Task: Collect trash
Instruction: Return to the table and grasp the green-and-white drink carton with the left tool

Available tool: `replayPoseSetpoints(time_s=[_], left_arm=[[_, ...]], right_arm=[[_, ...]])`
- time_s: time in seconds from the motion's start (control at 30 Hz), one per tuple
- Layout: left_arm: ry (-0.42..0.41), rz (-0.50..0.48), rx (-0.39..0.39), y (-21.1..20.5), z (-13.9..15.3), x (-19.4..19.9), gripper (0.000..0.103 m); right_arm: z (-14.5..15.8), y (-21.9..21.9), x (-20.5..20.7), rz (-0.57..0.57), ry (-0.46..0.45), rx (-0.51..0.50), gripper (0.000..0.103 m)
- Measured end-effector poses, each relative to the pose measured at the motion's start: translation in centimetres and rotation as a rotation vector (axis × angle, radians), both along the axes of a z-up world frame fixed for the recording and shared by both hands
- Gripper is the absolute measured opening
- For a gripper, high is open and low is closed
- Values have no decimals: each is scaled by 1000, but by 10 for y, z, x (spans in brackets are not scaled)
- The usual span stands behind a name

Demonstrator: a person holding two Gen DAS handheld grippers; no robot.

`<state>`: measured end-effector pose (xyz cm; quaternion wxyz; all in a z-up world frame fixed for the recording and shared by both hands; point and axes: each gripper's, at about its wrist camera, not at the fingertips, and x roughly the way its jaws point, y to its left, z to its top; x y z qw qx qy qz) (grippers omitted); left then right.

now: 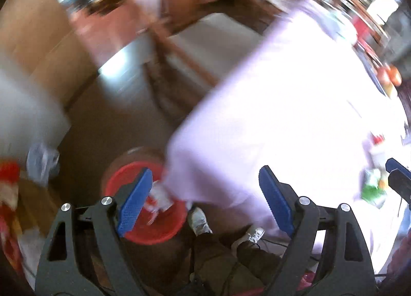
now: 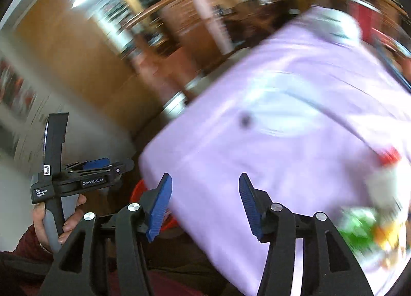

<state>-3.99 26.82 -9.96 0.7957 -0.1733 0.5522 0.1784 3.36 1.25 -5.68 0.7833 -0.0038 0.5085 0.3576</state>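
Note:
Both views are blurred. On the floor by the table corner stands a red bin [image 1: 154,229] with white crumpled trash [image 1: 160,197] in it. My left gripper [image 1: 205,202] hangs open above it with nothing between its blue pads. My right gripper [image 2: 204,206] is open and empty too, over the lilac tablecloth [image 2: 282,141]. A green wrapper [image 2: 359,229] and a white bottle with a red cap [image 2: 385,180] lie on the cloth at the right. They show again as the wrapper [image 1: 372,189] and the bottle [image 1: 377,152] in the left wrist view.
A person's two shoes [image 1: 200,219] stand beside the bin. A wooden chair [image 1: 205,46] sits at the table's far side. A grey bag [image 1: 42,162] and red-white cloth [image 1: 9,188] lie on the floor at left. Oranges [image 1: 390,77] rest at the table's far right.

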Motion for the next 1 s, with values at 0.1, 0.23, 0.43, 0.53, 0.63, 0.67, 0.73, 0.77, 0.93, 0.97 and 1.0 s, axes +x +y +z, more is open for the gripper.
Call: replayPoseSetpoints(time_s=[0.1,0.23,0.43,0.53,0.63,0.67,0.73,0.77,0.93,0.97,1.0], left_arm=[[-10,-158,-7,-47,3,38,83],[-25,-364,-6,-116,8,71,84],[-47,-643,-35,-217,9,99,86],[-47,-747,-54,-261,7,102,87],[-29,-835,-60,-298,1,105,89],[-16,-861,-51,-311,-4,107,89],[10,-885,-37,-323,-14,108,89],[26,-890,-26,-327,-19,109,89],[60,-770,-5,-301,-33,121,93],[56,-732,-12,-289,-32,124,94],[42,-680,-11,-272,-28,126,97]], right_arm=[[5,-64,1,-176,-11,20,57],[3,-151,-6,-405,-5,54,61],[-4,-248,-35,-655,-1,84,63],[-7,-281,-46,-719,6,84,64],[-10,-302,-50,-758,4,86,64],[-11,-310,-52,-767,3,86,65],[-12,-318,-54,-780,6,89,65],[-13,-322,-53,-784,9,93,65],[-18,-322,-42,-761,34,112,66],[-18,-320,-38,-746,38,115,66],[-19,-316,-33,-729,41,118,66]])
